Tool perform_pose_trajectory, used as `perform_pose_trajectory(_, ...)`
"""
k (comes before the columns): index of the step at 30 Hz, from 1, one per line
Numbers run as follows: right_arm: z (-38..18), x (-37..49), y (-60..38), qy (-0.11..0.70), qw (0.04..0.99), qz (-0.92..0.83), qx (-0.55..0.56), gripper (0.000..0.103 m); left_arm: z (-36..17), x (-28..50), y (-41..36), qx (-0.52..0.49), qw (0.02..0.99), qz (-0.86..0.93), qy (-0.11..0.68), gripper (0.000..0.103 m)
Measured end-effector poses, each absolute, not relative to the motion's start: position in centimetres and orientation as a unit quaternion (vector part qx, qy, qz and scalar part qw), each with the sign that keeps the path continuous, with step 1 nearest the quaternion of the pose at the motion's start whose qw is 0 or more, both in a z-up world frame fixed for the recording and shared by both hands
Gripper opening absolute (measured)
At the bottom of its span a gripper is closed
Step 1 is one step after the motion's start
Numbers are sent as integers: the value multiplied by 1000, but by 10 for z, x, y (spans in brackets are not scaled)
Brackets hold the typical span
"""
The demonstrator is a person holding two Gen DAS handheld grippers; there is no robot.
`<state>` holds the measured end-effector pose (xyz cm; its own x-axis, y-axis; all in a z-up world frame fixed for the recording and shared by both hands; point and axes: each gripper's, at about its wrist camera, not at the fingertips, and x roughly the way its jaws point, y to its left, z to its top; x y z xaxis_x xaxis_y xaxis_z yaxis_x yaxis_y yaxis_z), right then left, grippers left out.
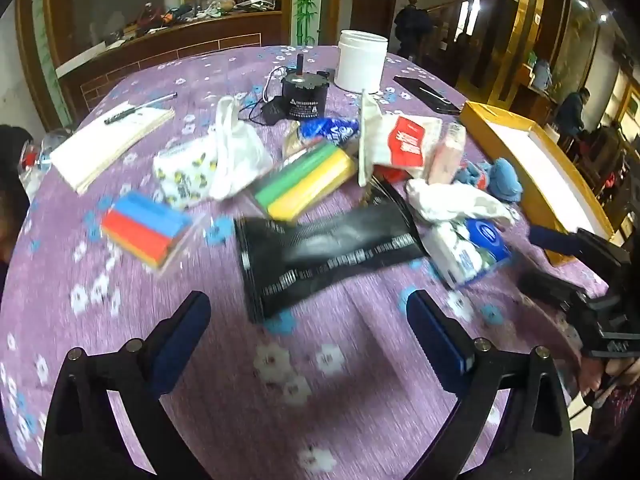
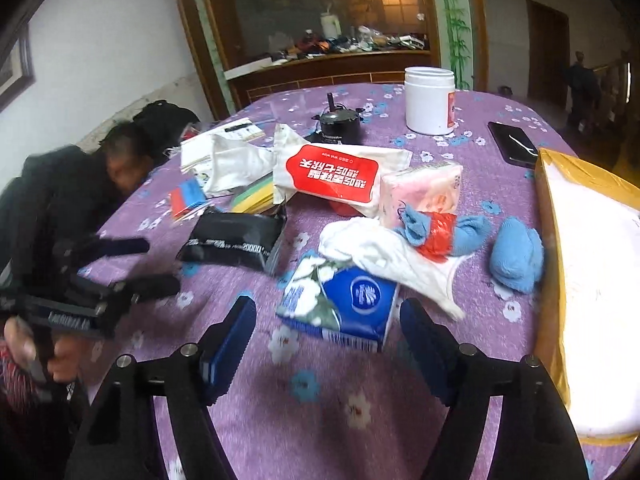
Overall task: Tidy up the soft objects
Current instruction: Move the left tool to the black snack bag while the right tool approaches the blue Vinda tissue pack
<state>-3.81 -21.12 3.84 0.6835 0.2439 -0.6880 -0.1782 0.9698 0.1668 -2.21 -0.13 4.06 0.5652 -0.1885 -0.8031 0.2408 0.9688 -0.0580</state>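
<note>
- Covering most of both views, a round table point(image 1: 360, 400) wears a purple cloth printed with white and blue flowers; soft goods lie scattered across it.
- At three o'clock sits an open yellow cardboard box point(image 2: 548, 240) with a white lining, probably the place for the sorted things; it looks empty.
- At the centre of the left view lies a flat, glossy black plastic pouch point(image 1: 320, 252), crinkled and oblong.
- Just ahead of the right gripper point(image 2: 328, 344), at twelve o'clock, sits a blue and white tissue pack point(image 2: 344, 300), squashy and rectangular, with a crumpled white cloth point(image 2: 384, 252) draped on its far edge.
- Beyond it lie a white wipes pack point(image 2: 340, 180) with a red label, and blue knitted socks point(image 2: 516, 260) balled at two o'clock.
- The right gripper's fingers stand apart, clamping nothing; the tissue pack is near their tips, not between them.
- The left gripper point(image 1: 308, 332) hovers with fingers spread wide over bare cloth, holding nothing.
- Judging by this, the step is an approach: next, the right gripper must advance, close gently on the tissue pack, and carry it boxward.
</note>
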Motion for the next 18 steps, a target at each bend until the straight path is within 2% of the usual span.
perform_pose_trajectory(9,38,-53,-226,379,913,133,76,77,28,25,-14,89,871,-133,464,99)
perform_pose_trajectory(14,32,-51,-228,391,904,145,95,77,17,7,-21,85,844,-188,496,99)
perform_pose_trajectory(18,31,-49,-226,395,902,147,93,77,32,-26,-33,77,835,-255,482,99)
